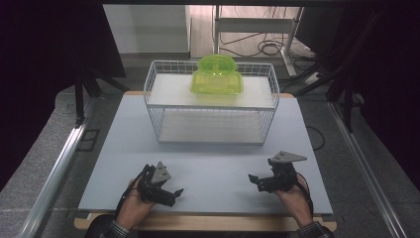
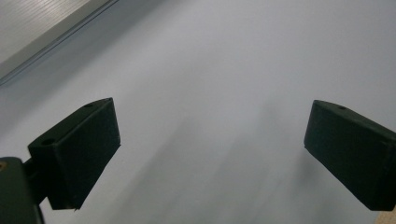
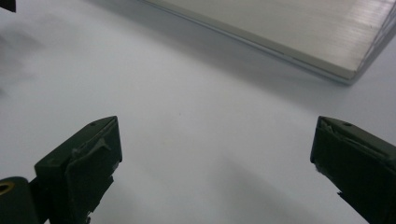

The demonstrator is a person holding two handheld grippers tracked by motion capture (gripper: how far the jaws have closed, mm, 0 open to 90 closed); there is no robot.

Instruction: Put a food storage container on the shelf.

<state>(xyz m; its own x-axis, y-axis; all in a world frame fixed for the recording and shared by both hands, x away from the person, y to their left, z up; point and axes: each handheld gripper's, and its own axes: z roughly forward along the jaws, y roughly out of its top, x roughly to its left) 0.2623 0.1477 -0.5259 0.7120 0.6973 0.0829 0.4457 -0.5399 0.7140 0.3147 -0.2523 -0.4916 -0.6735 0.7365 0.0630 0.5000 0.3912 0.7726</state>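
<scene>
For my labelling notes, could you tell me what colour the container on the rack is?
Translucent lime green container; clearest in the high view.

Left gripper point(image 1: 171, 192) low at the near left, held in the left hand point(image 1: 132, 204), jaws spread wide, tips aimed inward to the right. Right gripper point(image 1: 253, 180) opposite in the right hand point(image 1: 293, 197), jaws likewise wide apart, tips aimed left. Both well apart.

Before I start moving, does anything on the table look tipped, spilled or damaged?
Nothing stands out. The green plastic container sits upright on the upper shelf of the white wire rack, which stands square on the table. The left tongs and right tongs are open and hold nothing.
</scene>
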